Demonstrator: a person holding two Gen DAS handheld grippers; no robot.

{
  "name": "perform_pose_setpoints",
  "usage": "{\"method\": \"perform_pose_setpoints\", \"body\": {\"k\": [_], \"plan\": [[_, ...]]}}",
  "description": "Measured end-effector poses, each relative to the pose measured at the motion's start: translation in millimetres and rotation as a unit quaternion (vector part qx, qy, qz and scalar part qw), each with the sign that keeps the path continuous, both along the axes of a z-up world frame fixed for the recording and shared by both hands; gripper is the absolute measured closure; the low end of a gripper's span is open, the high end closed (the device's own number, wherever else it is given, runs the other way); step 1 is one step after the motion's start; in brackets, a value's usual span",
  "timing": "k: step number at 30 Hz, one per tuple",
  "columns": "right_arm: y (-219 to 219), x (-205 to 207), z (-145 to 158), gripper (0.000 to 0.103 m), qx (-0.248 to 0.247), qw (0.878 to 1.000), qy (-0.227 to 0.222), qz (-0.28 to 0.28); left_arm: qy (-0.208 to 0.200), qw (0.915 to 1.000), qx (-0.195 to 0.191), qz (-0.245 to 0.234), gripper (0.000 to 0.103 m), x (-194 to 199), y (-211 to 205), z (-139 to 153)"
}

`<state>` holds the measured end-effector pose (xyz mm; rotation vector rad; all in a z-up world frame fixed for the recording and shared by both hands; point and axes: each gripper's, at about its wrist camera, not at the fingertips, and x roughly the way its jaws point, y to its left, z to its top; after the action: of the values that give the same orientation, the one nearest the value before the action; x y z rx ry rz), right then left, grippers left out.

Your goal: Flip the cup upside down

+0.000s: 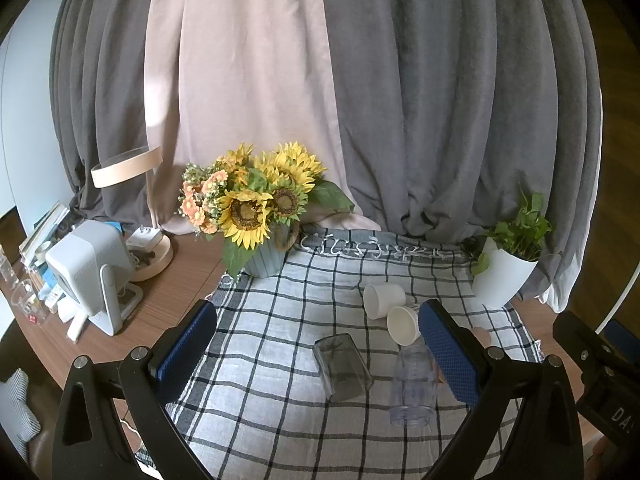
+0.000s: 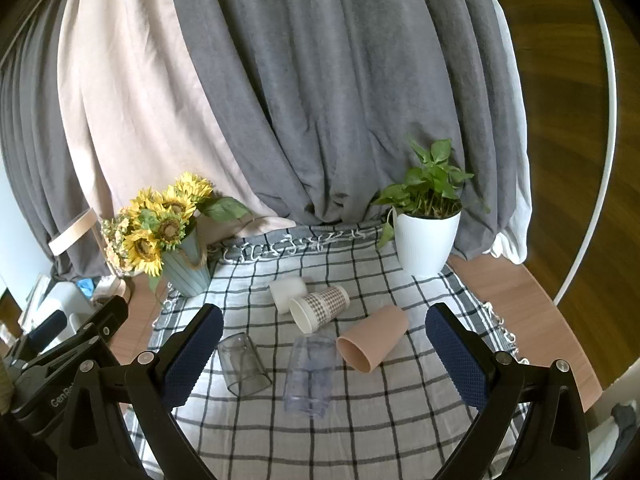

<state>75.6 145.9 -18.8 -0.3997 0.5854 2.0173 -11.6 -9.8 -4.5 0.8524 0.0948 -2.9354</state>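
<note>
4 cups on checked cloth

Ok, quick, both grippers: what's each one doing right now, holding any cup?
Left gripper: open, holding nothing, above the checked cloth.
Right gripper: open, holding nothing, above the clear ribbed plastic cup lying on its side.

Five cups lie tipped on their sides: a smoky glass, a clear plastic tumbler, a tan cup, a checked paper cup and, seemingly touching it, a white cup.
</note>
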Motion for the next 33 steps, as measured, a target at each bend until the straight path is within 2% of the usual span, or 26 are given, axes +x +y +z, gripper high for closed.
{"method": "perform_pose_setpoints", "body": {"k": [33], "plan": [[2,-14,-4,0.001,-0.007,1.0,-0.013,0.01,-0.019,0.9997,0.001,0.013,0.0,-10,-8,-7]]}}
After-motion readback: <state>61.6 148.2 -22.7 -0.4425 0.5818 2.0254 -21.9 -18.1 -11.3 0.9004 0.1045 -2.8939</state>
